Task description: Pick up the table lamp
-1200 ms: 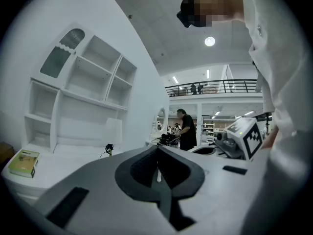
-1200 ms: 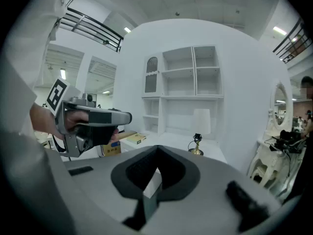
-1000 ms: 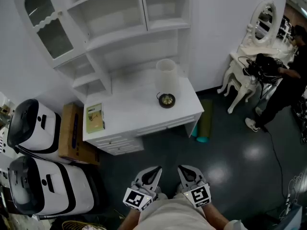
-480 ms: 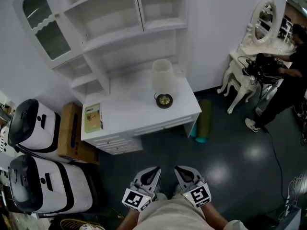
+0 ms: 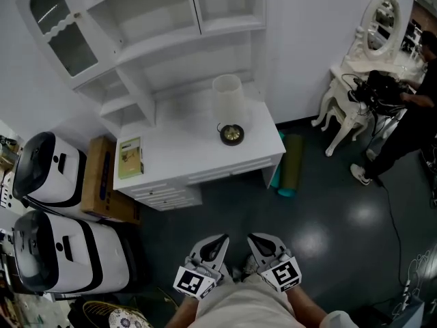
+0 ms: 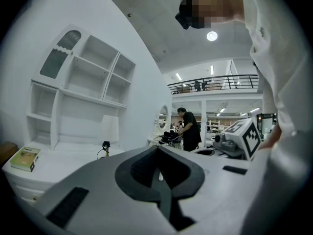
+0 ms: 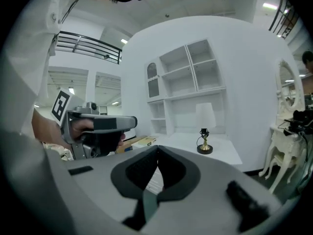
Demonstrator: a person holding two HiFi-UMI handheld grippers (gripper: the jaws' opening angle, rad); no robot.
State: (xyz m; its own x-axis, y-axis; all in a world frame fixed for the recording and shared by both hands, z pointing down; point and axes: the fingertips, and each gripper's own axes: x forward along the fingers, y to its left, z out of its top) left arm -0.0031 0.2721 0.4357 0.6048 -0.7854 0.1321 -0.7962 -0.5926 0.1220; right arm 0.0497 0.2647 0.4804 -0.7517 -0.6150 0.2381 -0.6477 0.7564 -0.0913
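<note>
At the bench's [image 5: 179, 157] left edge lies a book [image 5: 130, 158]. The table lamp [image 5: 229, 108] stands near its back right corner, well apart from both tools. The lamp looks top-heavy on its small round base and could topple if nudged at the shade or pinched off-centre. The left hand-held gripper [image 5: 220, 242] and right hand-held gripper [image 5: 253, 240] sit side by side close to the person's body. Both point roughly level toward the bench, jaws closed on nothing.
</note>
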